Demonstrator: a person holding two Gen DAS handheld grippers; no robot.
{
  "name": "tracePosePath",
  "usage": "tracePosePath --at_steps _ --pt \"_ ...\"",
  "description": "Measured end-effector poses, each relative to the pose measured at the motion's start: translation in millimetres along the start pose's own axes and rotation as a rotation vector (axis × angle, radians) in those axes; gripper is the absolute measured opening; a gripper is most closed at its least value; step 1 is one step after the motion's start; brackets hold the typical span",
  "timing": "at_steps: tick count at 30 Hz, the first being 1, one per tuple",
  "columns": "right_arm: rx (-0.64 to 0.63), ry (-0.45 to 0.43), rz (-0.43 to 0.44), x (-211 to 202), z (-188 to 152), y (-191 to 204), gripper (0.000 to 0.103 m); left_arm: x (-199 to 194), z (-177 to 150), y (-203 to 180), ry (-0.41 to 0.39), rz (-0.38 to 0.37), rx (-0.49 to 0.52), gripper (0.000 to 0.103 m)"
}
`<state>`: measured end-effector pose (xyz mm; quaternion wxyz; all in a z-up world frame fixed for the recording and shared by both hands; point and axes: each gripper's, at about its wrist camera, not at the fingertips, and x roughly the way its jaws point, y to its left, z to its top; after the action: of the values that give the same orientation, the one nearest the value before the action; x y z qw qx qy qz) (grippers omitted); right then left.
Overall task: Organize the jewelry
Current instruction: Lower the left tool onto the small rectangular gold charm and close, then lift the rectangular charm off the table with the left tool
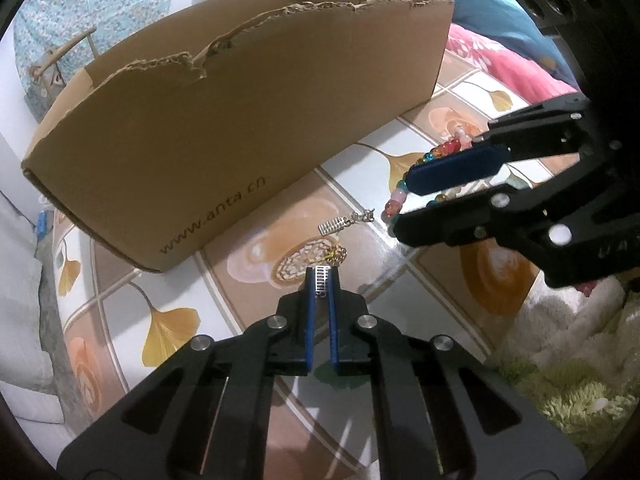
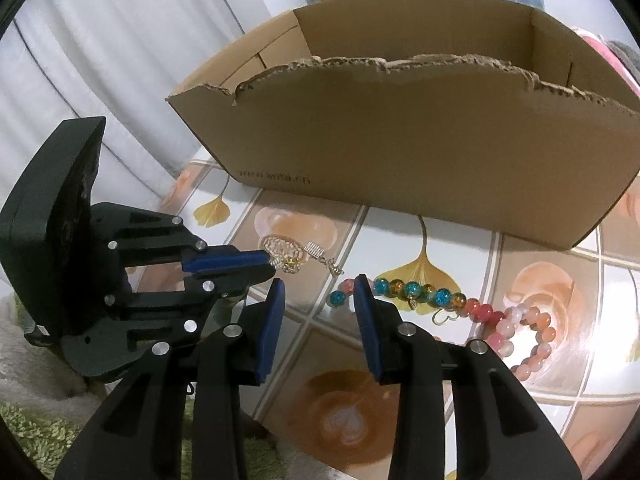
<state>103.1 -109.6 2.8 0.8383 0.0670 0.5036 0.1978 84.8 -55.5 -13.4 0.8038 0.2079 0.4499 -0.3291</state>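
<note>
My left gripper (image 1: 323, 280) is shut on one end of a silver and gold earring set (image 1: 335, 240) that lies on the table; it shows in the right wrist view (image 2: 267, 263) at the left, touching the same jewelry (image 2: 298, 258). My right gripper (image 2: 319, 285) is open, its fingers on either side of the end of a multicoloured bead bracelet (image 2: 424, 294) on the table. In the left wrist view the right gripper (image 1: 402, 206) reaches in from the right over the beads (image 1: 394, 200). An open cardboard box (image 2: 420, 144) stands behind, also in the left wrist view (image 1: 224, 128).
The table wears a tiled cloth with ginkgo leaves (image 2: 416, 268). A second, pink bead bracelet (image 2: 532, 336) lies at the right. A green shaggy mat (image 1: 580, 392) lies at the table's near edge. Pink and blue bedding (image 1: 496, 52) is behind the box.
</note>
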Motion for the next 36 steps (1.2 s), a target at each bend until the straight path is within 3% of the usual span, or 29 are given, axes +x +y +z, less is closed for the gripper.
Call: tracePosePath --at_steps 9,36 --pt "-0.111 0.031 -0.046 14.7 15.9 6.4 0.018 -8.6 -13.7 8.3 0.005 0.05 -0.057 0.005" --pt "-0.466 0.162 -0.025 51.2 37.8 30.7 0.016 -15.4 -21.2 25.5 -0.012 0.02 -0.095 0.005"
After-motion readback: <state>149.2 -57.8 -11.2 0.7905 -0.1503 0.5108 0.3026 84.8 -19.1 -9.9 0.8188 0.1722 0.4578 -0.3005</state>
